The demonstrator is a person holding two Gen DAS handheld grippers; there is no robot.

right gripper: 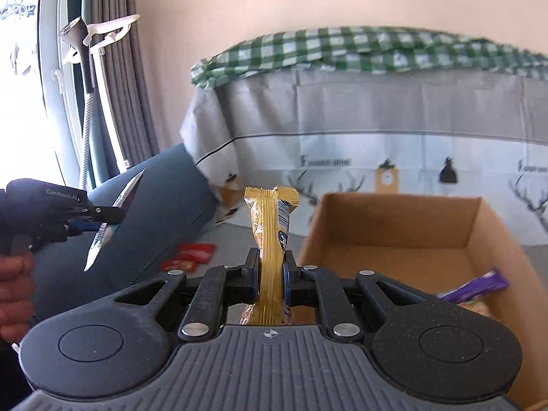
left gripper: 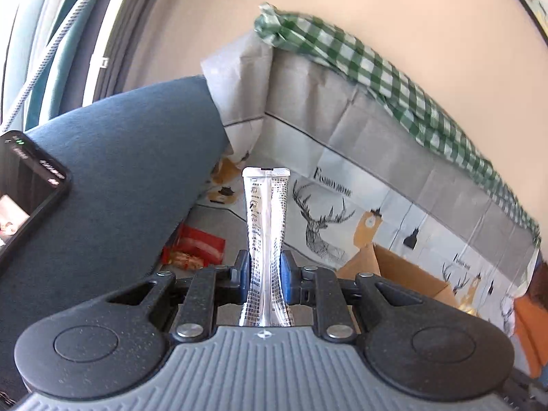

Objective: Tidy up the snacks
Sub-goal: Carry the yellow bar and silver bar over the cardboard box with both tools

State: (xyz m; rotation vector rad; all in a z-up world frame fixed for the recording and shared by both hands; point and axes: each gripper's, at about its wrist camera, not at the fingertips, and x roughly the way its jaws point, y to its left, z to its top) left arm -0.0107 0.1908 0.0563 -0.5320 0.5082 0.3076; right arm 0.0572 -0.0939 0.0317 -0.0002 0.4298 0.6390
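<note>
Grey cloth printed with deer heads [right gripper: 376,130] drapes the far side of the scene, with a green-and-white checked cloth [right gripper: 342,51] bunched along its top. A dark blue upholstered cushion [left gripper: 113,178] fills the left, sloping down to the grey surface below. An open brown cardboard box [right gripper: 394,226] stands at the right, near the draped cloth; a purple wrapper [right gripper: 476,287] lies inside it near the right wall, blurred.

Near the foot of the cushion, red snack packets [right gripper: 190,257] lie on the grey surface, well apart from the box and from both grippers.

The right gripper [right gripper: 270,274] is clamped on a yellow crinkled snack packet [right gripper: 272,226], which stands upright between the pads, its torn-looking top edge rising above them, just left of the box's near corner in the view. The left gripper [left gripper: 265,270] is clamped on a slim silver sachet with black print [left gripper: 265,212], also upright, its sealed end pointing toward the deer cloth. In the right wrist view that same sachet sits tilted in the left gripper at the far left, in front of the cushion, with a hand [right gripper: 15,294] below it.

A black phone with a lit screen [left gripper: 27,185] shows at the left edge of the left wrist view.
</note>
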